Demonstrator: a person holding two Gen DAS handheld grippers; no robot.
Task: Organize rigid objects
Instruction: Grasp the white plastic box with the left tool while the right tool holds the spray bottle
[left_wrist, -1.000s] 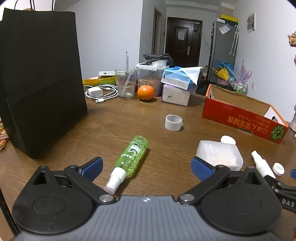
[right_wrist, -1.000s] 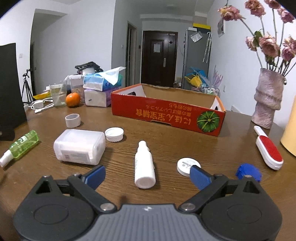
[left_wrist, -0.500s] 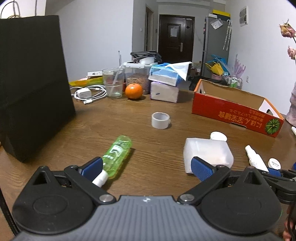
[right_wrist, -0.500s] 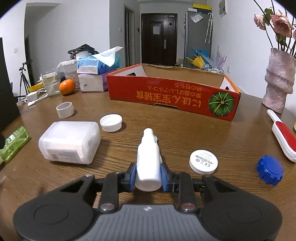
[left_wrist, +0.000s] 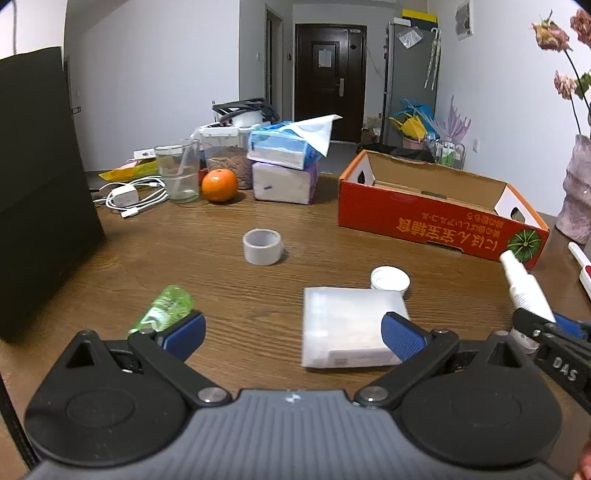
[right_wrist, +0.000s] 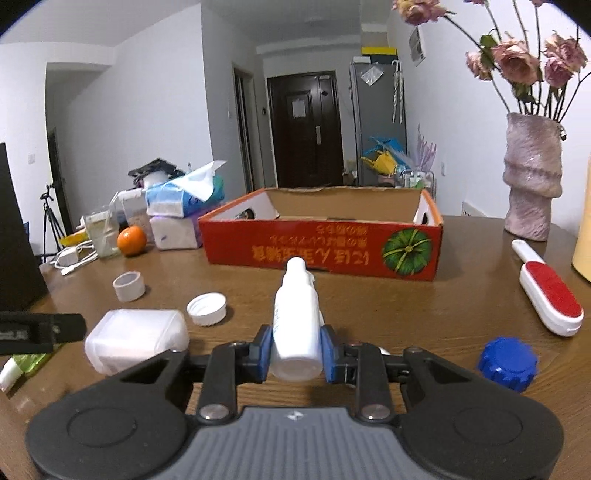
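The left tool (left_wrist: 291, 330) hangs low over the counter (left_wrist: 221, 280) with its jaws wide apart and nothing between them. A green bottle (left_wrist: 164, 308) lies just behind its left pad, a translucent white box (left_wrist: 343, 325) lies under its right pad, and a tape roll (left_wrist: 262, 246) stands well ahead. The right tool (right_wrist: 296, 349) is clamped on a white spray bottle (right_wrist: 295, 317), nozzle pointing forward at the red cardboard box (right_wrist: 321, 247) ahead. 1 blue cap (right_wrist: 508, 363) lies to its right, with a red lint brush (right_wrist: 546, 290) further ahead.
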